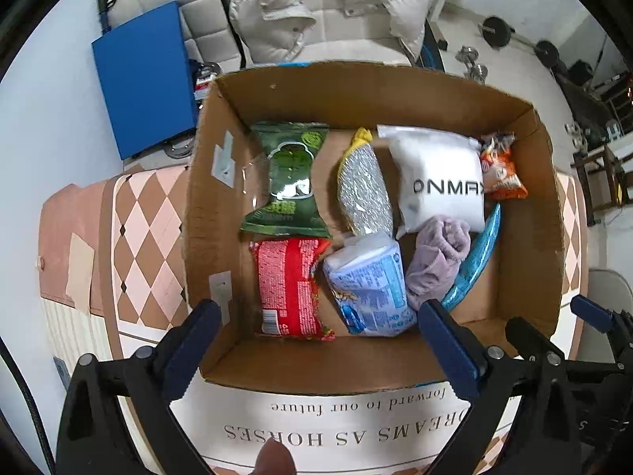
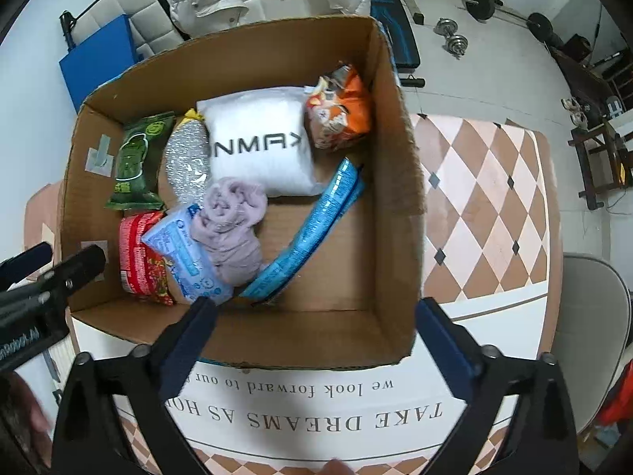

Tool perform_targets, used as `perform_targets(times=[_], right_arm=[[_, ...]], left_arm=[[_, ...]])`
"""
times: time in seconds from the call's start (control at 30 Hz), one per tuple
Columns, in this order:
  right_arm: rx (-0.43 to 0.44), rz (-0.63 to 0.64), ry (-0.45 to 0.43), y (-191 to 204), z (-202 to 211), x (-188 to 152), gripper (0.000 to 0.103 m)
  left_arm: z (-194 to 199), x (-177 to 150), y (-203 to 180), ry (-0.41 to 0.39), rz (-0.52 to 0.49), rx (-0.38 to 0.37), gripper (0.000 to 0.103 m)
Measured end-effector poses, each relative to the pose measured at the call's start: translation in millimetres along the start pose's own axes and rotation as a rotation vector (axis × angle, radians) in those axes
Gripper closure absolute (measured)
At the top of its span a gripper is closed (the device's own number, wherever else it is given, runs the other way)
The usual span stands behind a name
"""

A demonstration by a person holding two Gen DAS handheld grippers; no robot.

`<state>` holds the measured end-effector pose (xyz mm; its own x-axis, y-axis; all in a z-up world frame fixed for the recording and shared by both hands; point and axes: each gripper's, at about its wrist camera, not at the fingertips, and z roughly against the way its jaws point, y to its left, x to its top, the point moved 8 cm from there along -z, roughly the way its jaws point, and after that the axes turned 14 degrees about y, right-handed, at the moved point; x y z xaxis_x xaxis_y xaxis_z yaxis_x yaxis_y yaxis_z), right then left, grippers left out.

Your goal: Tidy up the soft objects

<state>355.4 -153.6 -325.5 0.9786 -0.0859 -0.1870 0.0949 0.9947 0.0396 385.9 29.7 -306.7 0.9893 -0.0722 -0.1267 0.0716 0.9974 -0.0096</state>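
Observation:
An open cardboard box [image 1: 526, 237] [image 2: 395, 198] holds several soft things. Inside lie a green packet [image 1: 289, 182] [image 2: 136, 162], a silver sponge [image 1: 364, 190] [image 2: 186, 162], a white pouch [image 1: 439, 174] [image 2: 261, 142], an orange snack bag [image 1: 502, 174] [image 2: 340, 111], a red packet [image 1: 289, 285] [image 2: 138, 253], a pale blue tissue pack [image 1: 368, 285] [image 2: 178, 253], a lilac cloth [image 1: 435, 257] [image 2: 233, 229] and a blue wrapper [image 1: 474, 261] [image 2: 312, 229]. My left gripper [image 1: 320, 312] hangs open above the box's near left part. My right gripper [image 2: 316, 312] hangs open over the box's near wall. Neither holds anything.
The box stands on a table with a checked pink and brown cloth [image 2: 486, 198]. A blue panel [image 1: 142, 79], a white padded jacket [image 1: 328, 4] and dumbbells [image 2: 455, 39] lie on the floor beyond. A chair [image 2: 593, 316] stands at the right.

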Motion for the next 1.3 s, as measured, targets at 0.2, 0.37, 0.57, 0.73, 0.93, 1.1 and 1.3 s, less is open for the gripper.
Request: perform_targets(times=[0.2, 0.37, 0.57, 0.73, 0.93, 1.1, 1.3], right_arm=[[-0.017, -0.004, -0.017, 4.1, 6.7, 0.5, 0.000], [-0.033, -0.010, -0.029, 2.5, 12.7, -2.7, 0.000], [-0.067, 0.000, -0.101, 0.8, 38.2, -19.0, 0.000], [-0.081, 0.011, -0.204, -2.4, 76.3, -55.1, 0.000], [-0.071, 0.037, -0.317, -3.7, 125.4, -115.1, 0.000], [-0.034, 0.047, -0.391, -2.8, 161.1, -167.5, 0.000], [-0.051, 0.049, -0.491, -5.0, 202.8, -227.6, 0.000]], left_arm=[[7.3, -0.6, 8.6, -0.026, 0.029, -0.001, 0.000], [19.2, -9.5, 8.9, -0.054, 0.030, -0.004, 0.000], [57.1, -35.0, 9.2, -0.170, 0.037, 0.035, 0.000], [99.6, -74.8, 4.6, -0.276, 0.027, 0.041, 0.000], [142.9, -134.5, 2.0, -0.355, 0.023, 0.024, 0.000], [166.5, -181.8, 0.2, -0.389, 0.027, 0.014, 0.000], [192.0, -234.0, -5.0, -0.444, 0.024, 0.033, 0.000]])
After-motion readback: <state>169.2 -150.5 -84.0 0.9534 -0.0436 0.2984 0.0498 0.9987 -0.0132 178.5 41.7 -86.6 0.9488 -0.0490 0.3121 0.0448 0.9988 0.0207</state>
